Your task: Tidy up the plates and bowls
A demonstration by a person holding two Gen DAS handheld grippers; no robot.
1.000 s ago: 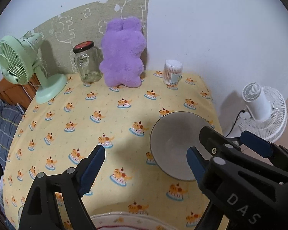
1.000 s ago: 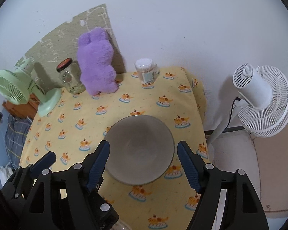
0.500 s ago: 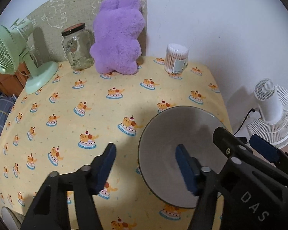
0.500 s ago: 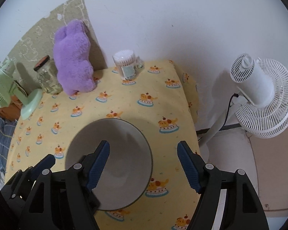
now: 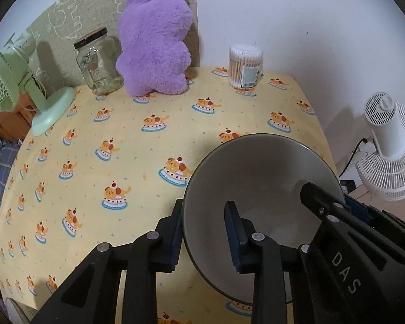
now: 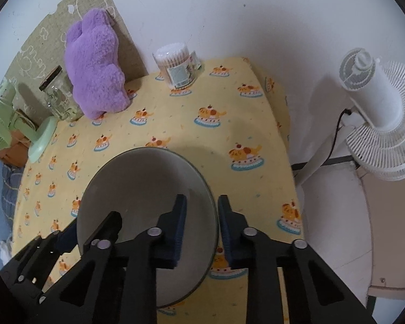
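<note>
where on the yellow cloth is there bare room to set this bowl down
The widest bare stretch is the middle and left of the tablecloth, between the green fan and the bowl. It is crowded along the back wall: jar, purple plush, cotton swab tub. A narrower strip lies behind the bowl.

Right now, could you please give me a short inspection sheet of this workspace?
Surface: yellow cake-print tablecloth.
Job's things: grey bowl near the cloth's right edge; plates: nothing seen.
Clutter: purple plush toy, glass jar, cotton swab tub, green desk fan along the back.
Grippers: left gripper and right gripper have just closed onto opposite rims of the bowl.
Cables: black cord at the white floor fan.
Surroundings: white wall.
</note>
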